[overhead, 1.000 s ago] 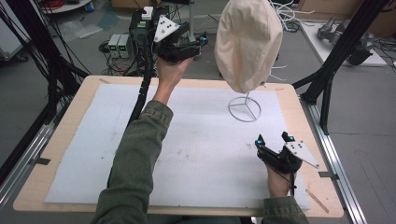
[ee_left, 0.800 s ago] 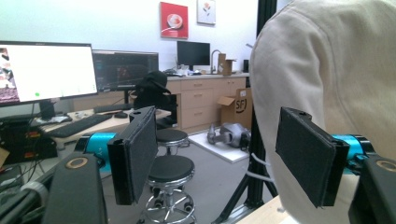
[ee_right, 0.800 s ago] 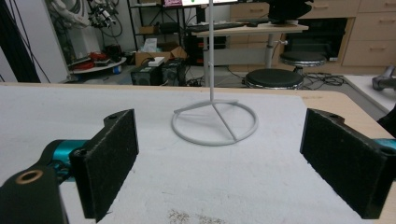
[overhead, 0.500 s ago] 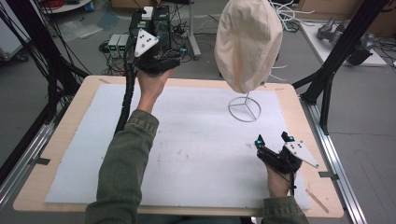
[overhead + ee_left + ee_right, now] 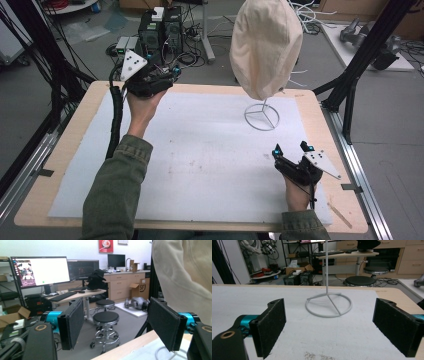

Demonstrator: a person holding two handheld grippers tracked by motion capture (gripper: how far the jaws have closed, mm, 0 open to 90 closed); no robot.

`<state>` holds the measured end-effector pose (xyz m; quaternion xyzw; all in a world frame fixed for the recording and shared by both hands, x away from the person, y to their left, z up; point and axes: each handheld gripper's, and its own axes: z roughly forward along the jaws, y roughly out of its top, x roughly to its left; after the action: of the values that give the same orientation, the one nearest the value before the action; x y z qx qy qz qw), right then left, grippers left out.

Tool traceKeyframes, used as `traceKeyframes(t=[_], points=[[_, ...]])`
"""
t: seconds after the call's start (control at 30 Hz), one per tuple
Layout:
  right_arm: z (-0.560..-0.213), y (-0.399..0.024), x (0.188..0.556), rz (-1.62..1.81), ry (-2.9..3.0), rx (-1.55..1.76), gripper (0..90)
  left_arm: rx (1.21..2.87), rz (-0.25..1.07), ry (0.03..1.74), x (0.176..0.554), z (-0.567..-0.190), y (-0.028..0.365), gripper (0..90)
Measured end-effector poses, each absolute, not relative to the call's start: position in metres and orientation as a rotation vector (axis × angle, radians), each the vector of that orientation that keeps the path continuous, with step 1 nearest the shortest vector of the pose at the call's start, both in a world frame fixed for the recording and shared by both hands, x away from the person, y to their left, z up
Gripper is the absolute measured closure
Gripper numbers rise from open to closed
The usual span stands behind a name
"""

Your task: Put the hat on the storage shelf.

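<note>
The cream hat [image 5: 266,45] sits on top of a white wire stand [image 5: 262,116] at the back right of the bench [image 5: 45,165]. The left tongs [image 5: 172,75] are held up at the back left edge, wide open and holding nothing, well apart from the hat. The right tongs [image 5: 291,148] rest low near the front right, open and empty too, pointing at the stand.

The left gripper [image 5: 122,325] is holding its two black padded jaws wide apart with nothing between them. A cream fabric hat [image 5: 185,272] is hanging just beyond and above the right-hand jaw, while the table edge [image 5: 130,345] is running below it. Between the jaws, farther off, two black stools [image 5: 106,320] are standing before a desk with monitors [image 5: 40,270].
</note>
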<state>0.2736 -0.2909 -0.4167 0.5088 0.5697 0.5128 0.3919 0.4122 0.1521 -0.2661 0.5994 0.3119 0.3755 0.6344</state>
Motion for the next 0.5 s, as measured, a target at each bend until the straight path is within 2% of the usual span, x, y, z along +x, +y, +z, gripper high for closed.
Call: traceKeyframes(t=[0.5], points=[[-0.417,-0.290,0.274,1.306,1.450,1.288,10.6,1.377,0.880,0.783,0.377,-0.298,0.191,28.3]])
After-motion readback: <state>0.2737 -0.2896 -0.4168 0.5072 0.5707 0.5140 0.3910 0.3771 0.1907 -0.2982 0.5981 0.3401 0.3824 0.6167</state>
